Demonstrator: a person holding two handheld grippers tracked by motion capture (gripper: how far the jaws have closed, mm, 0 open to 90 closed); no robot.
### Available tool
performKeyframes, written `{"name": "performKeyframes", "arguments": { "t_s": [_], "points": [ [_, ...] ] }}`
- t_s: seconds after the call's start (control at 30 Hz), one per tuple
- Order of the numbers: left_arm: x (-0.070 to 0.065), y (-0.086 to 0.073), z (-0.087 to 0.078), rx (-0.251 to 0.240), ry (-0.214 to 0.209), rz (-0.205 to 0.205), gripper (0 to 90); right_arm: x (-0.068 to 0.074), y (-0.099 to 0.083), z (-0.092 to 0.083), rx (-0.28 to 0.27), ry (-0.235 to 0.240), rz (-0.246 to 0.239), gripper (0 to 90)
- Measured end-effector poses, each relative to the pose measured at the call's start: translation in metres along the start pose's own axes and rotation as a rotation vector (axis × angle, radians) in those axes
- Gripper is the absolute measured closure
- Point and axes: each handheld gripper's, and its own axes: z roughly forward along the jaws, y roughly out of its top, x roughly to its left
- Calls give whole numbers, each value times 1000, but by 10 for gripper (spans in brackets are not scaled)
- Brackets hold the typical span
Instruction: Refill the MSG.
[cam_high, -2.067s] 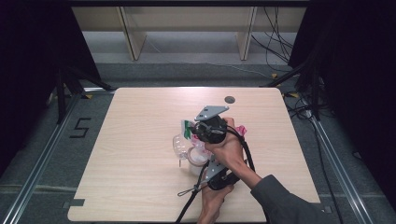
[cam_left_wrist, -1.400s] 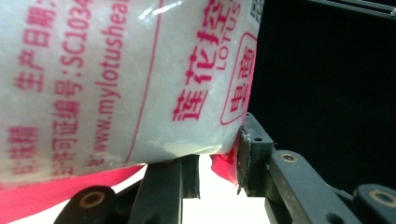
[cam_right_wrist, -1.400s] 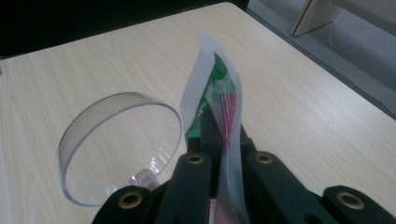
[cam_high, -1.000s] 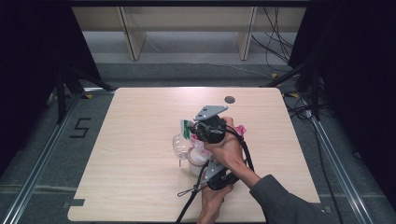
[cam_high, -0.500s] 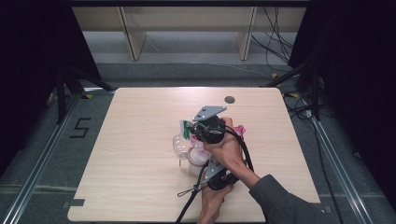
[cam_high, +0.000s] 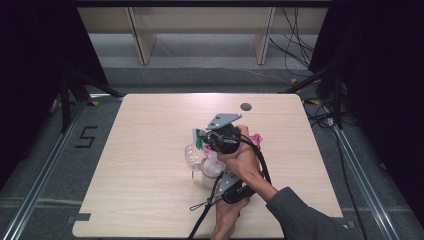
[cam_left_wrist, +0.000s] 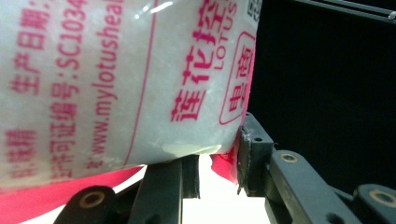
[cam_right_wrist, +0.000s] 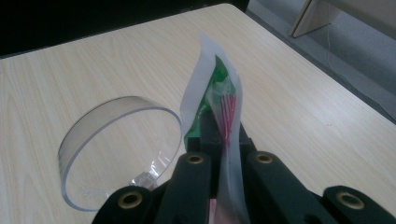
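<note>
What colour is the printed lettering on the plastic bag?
Pinkish red on the white bag, clearest in the left gripper view.

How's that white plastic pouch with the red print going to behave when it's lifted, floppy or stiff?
The white plastic pouch with red print will probably sag: its thin top edge curls between the right gripper. It looks packed with white grains, so likely heavy for its size. The glossy film may slip.

The bench (cam_high: 135, 165) lies bare across its left half, its far strip and its right edge, so a tool can pass freely there. Near the middle, a clear round container (cam_high: 192, 156) and a white, pink-printed bag (cam_high: 210, 162) crowd together, touching, with both hands and their cables over them. A small dark hole (cam_high: 245, 106) sits flush near the far edge.
</note>
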Motion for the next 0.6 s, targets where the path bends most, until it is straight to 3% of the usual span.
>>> {"name": "performKeyframes", "arguments": {
  "t_s": [0.03,0.07,0.43,0.6],
  "points": [
    [0,0,1,1,-34,-10,728,0,0,1,-6,0,-9,900],
    [-4,-1,2,3,-47,-60,728,0,0,0,-4,2,-10,900],
    [-4,-1,2,2,-46,-61,728,1,1,1,-1,-1,-11,900],
    [-4,-1,2,-1,-47,-65,727,0,2,1,8,-2,-34,900]
  ]
}}
